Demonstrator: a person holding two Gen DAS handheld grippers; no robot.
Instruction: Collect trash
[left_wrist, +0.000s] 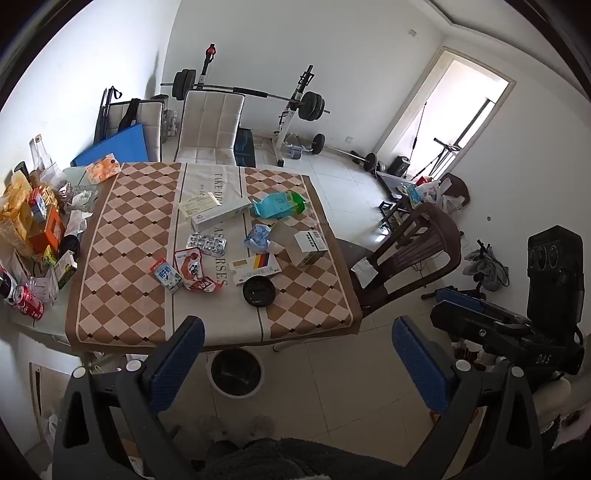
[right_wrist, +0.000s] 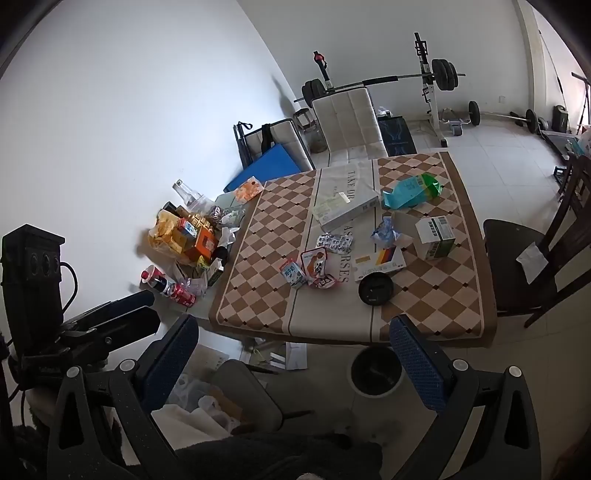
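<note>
Litter lies on the checked tablecloth (left_wrist: 122, 236): a blister pack (left_wrist: 205, 243), a red snack wrapper (left_wrist: 192, 267), a small milk packet (left_wrist: 166, 275), a long white box (left_wrist: 219, 216), a teal bag (left_wrist: 279, 203), a white-green carton (left_wrist: 308, 245) and a black round lid (left_wrist: 258, 291). A black-lined bin (left_wrist: 236, 373) stands on the floor under the table's near edge. My left gripper (left_wrist: 299, 358) hangs open and empty in front of the table, above the bin. My right gripper (right_wrist: 297, 354) is also open and empty, with the bin (right_wrist: 376, 373) just inside its right finger.
Snack packs, cartons and a red can (left_wrist: 31, 304) crowd the table's left end. A brown chair (left_wrist: 413, 254) stands at the right, a white chair (left_wrist: 212, 125) and a barbell rack (left_wrist: 295, 107) behind. Bags and paper (right_wrist: 207, 402) lie on the floor below left.
</note>
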